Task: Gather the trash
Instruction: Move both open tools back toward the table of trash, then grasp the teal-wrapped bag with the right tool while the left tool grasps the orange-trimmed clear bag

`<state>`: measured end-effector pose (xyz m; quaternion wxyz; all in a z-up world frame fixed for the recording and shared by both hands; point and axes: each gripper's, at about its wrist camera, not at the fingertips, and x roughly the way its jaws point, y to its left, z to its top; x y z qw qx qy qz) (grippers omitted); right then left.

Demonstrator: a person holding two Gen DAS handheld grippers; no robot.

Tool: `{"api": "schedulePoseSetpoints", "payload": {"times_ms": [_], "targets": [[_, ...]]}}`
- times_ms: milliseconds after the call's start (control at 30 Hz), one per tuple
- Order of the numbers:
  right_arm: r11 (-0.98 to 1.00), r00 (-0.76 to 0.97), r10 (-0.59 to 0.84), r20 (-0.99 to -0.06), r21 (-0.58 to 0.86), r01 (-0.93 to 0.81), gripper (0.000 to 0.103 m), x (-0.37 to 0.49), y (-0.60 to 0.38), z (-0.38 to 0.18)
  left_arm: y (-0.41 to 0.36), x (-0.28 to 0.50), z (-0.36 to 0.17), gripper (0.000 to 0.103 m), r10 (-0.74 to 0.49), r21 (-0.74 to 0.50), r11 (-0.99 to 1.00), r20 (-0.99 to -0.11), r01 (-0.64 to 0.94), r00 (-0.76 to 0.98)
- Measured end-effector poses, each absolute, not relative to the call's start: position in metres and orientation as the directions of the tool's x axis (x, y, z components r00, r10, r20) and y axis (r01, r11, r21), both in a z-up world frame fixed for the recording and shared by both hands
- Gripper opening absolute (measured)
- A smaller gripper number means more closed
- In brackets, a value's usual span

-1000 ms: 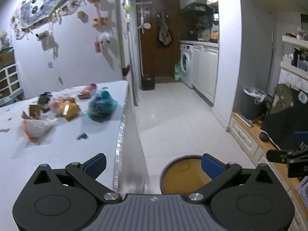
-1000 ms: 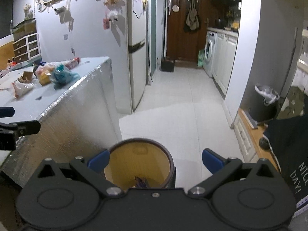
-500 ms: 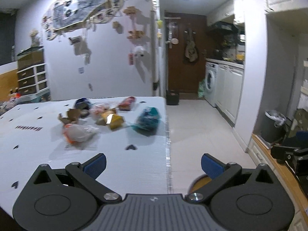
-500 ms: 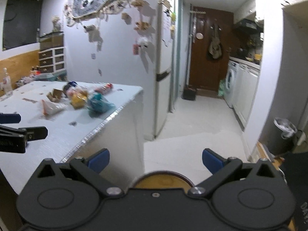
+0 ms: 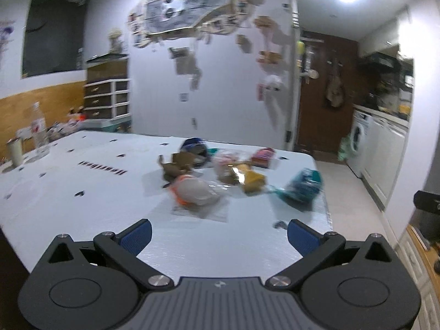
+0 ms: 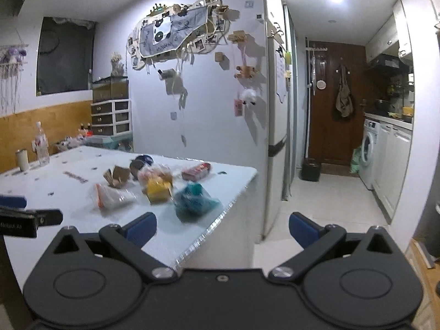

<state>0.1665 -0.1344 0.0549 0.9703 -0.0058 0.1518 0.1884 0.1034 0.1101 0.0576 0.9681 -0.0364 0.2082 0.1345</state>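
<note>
On the white table (image 5: 82, 187), near its right-hand corner, the trash lies in a loose cluster: a teal bag (image 5: 301, 187) closest to the edge, a yellow packet (image 5: 253, 180), a clear bag with orange trim (image 5: 192, 192), a torn cardboard piece (image 5: 176, 165), a red packet (image 5: 263, 157) and a dark round item (image 5: 195, 147) at the back. Motion blur in the left wrist view softens every item; labels cannot be read.

The left gripper (image 5: 218, 232) hangs above the table short of the cluster, fingers spread wide, nothing between them. The right gripper (image 6: 221, 227) sits off the table corner, fingers likewise wide and empty. In the right wrist view the teal bag (image 6: 196, 200) and yellow packet (image 6: 157, 189) appear sharper. The frame cuts off the left gripper (image 6: 16, 214) at the left edge there.

A clear bottle (image 6: 41, 144) and a pale cup (image 6: 22, 159) stand at the table's far left side.
</note>
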Motion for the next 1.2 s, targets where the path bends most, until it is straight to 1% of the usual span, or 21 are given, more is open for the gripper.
{"api": "schedulePoseSetpoints", "payload": {"times_ms": [133, 233, 300, 367, 500, 567, 700, 800, 900, 933, 1000, 1067, 1133, 1200], "targets": [[0.923, 0.879, 0.379, -0.287, 0.057, -0.380, 0.103, 0.191, -0.119, 0.056, 0.130, 0.113, 0.052, 0.103, 0.270, -0.028, 0.950, -0.431, -0.312, 0.861], [0.908, 0.874, 0.414, -0.255, 0.056, -0.415, 0.103, 0.213, -0.105, 0.051, 0.142, 0.122, 0.049, 0.103, 0.281, -0.033, 0.944, -0.437, -0.328, 0.854], [0.889, 0.862, 0.451, -0.233, 0.032, -0.457, 0.103, 0.226, -0.091, 0.045, 0.150, 0.127, 0.047, 0.103, 0.264, -0.053, 0.947, -0.433, -0.317, 0.862], [0.877, 0.853, 0.476, -0.215, 0.036, -0.480, 0.103, 0.240, -0.080, 0.039, 0.155, 0.134, 0.045, 0.103, 0.246, -0.078, 0.948, -0.430, -0.308, 0.869], [0.871, 0.835, 0.486, -0.257, 0.067, -0.487, 0.103, 0.276, -0.059, 0.025, 0.162, 0.147, 0.043, 0.103, 0.230, -0.079, 0.954, -0.425, -0.288, 0.876], [0.875, 0.834, 0.475, -0.279, 0.048, -0.482, 0.103, 0.296, -0.047, 0.017, 0.165, 0.154, 0.043, 0.103, 0.222, -0.081, 0.957, -0.422, -0.280, 0.879], [0.882, 0.838, 0.445, -0.315, -0.005, -0.470, 0.103, 0.329, -0.030, 0.001, 0.178, 0.172, 0.043, 0.103, 0.177, -0.141, 0.955, -0.439, -0.263, 0.881], [0.869, 0.816, 0.461, -0.348, -0.009, -0.495, 0.103, 0.347, -0.023, -0.008, 0.182, 0.190, 0.042, 0.103, 0.189, -0.114, 0.957, -0.451, -0.267, 0.872], [0.854, 0.801, 0.484, -0.352, -0.011, -0.520, 0.103, 0.355, -0.020, -0.014, 0.186, 0.211, 0.040, 0.103, 0.170, -0.105, 0.963, -0.470, -0.247, 0.866], [0.850, 0.796, 0.488, -0.359, -0.013, -0.527, 0.101, 0.357, -0.018, -0.016, 0.188, 0.219, 0.038, 0.103, 0.163, -0.114, 0.963, -0.480, -0.246, 0.862], [0.848, 0.794, 0.486, -0.366, -0.023, -0.529, 0.091, 0.358, -0.014, -0.018, 0.194, 0.234, 0.033, 0.103, 0.139, -0.154, 0.956, -0.511, -0.249, 0.848], [0.841, 0.789, 0.491, -0.369, -0.033, -0.539, 0.091, 0.359, -0.010, -0.018, 0.201, 0.246, 0.028, 0.103, 0.123, -0.199, 0.942, -0.538, -0.268, 0.834], [0.836, 0.784, 0.498, -0.371, -0.035, -0.548, 0.088, 0.359, -0.006, -0.019, 0.205, 0.252, 0.025, 0.103, 0.124, -0.228, 0.929, -0.548, -0.291, 0.827], [0.840, 0.787, 0.492, -0.372, -0.034, -0.541, 0.078, 0.359, -0.005, -0.020, 0.206, 0.252, 0.026, 0.103, 0.122, -0.254, 0.921, -0.530, -0.294, 0.839]]}}
